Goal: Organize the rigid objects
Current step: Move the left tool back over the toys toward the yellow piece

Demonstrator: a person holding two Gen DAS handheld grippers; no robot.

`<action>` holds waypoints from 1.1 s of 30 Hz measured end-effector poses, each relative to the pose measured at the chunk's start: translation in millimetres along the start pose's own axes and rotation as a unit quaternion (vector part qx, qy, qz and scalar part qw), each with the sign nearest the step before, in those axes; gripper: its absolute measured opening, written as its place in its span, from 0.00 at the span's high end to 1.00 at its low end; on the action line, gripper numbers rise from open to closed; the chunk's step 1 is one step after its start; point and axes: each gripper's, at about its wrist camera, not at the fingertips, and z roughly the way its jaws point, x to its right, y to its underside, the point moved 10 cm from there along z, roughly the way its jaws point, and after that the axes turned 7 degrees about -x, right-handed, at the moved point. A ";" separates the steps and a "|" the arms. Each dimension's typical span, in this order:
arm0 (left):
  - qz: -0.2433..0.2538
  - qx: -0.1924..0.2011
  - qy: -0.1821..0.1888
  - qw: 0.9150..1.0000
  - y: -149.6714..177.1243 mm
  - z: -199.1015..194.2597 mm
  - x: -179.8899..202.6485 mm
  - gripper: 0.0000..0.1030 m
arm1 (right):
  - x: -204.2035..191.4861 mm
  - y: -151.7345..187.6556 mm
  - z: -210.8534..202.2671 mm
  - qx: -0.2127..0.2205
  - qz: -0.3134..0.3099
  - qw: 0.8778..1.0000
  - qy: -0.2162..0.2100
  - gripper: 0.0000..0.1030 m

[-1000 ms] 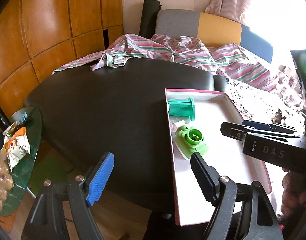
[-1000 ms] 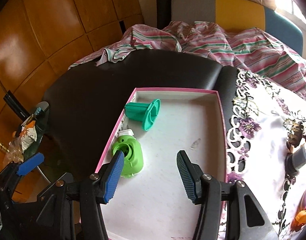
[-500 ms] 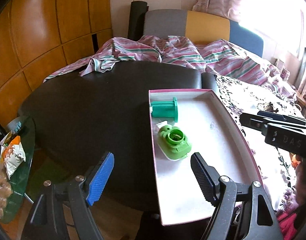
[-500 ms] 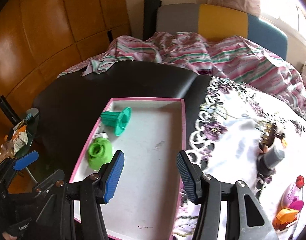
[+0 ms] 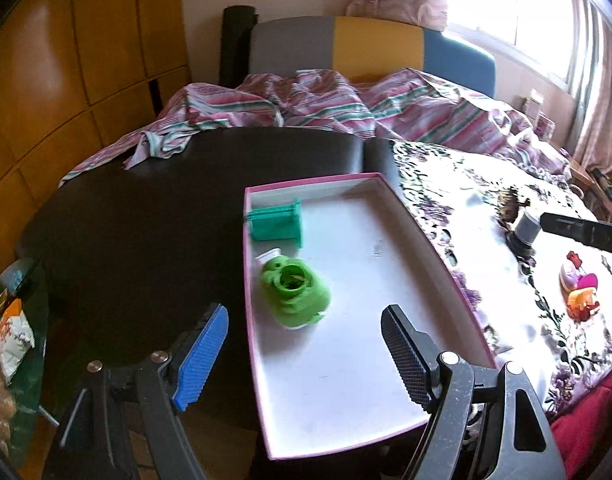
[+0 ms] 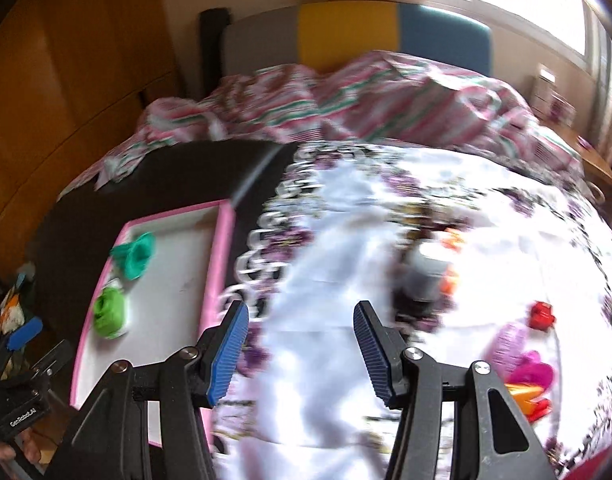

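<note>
A pink-rimmed white tray (image 5: 421, 232) lies on the dark table and holds a teal spool (image 5: 276, 224) and a light green round piece (image 5: 296, 292). My left gripper (image 5: 306, 356) is open and empty, hovering over the tray's near left edge. In the right wrist view, which is blurred, the tray (image 6: 222, 240), the spool (image 6: 136, 256) and the green piece (image 6: 108, 314) lie at the left. My right gripper (image 6: 302, 352) is open and empty above the floral cloth. A grey cylinder (image 6: 423, 274) and small red, pink and orange toys (image 6: 525, 376) lie ahead to its right.
A floral white cloth (image 5: 465, 200) covers the table's right half, bearing the grey cylinder (image 5: 525, 226) and toys (image 5: 577, 288). A striped blanket (image 5: 325, 108) lies behind the table. A glass side table with snack packets (image 5: 10, 332) stands at the left.
Both grippers have swung to the right. The right gripper has left the tray and now hangs over the floral cloth near the toys. Both stayed open.
</note>
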 end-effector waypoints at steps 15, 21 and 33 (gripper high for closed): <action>0.045 -0.006 0.034 0.998 -8.6 7.5 52.7 0.23 | 169.6 21.5 -48.8 0.026 0.182 0.981 0.062 0.46; 0.066 -0.010 0.046 0.997 -10.3 12.2 72.5 0.23 | 223.8 38.9 -56.6 0.044 0.258 0.963 0.063 0.46; 0.132 -0.038 0.123 0.983 -6.7 19.8 154.2 0.23 | 271.0 68.3 -62.2 0.107 0.420 0.899 -0.057 0.41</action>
